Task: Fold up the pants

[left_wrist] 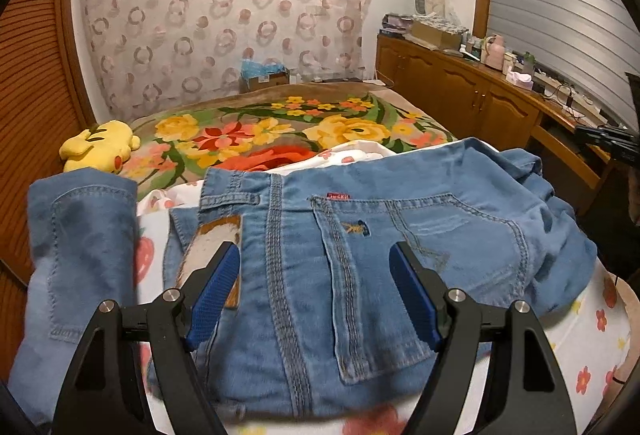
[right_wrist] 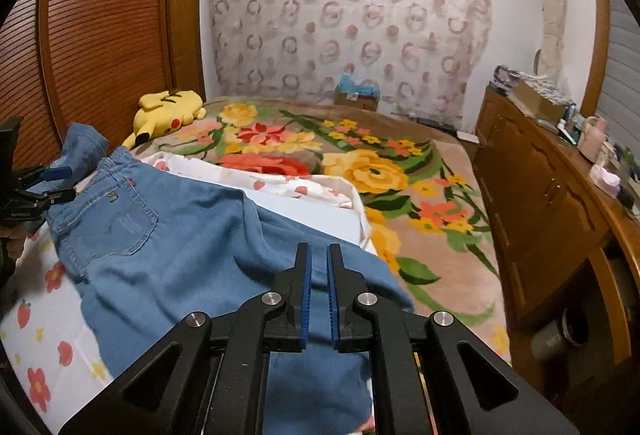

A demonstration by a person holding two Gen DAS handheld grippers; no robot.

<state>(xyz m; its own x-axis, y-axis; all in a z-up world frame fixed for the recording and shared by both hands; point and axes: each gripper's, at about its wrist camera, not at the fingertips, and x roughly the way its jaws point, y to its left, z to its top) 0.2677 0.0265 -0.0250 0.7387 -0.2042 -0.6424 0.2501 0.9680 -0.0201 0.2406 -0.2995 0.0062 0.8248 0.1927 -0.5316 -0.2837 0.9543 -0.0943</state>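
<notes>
I see soft blue denim jeans (left_wrist: pixel 360 235) lying seat-up on the flowered sheet (left_wrist: pixel 592 319), stitched pockets showing. My left gripper (left_wrist: pixel 314 267) hovers spread wide, empty; my right gripper (right_wrist: pixel 319 271) shows a narrow gap, gripping nothing. Legs run under it, cut off.
</notes>
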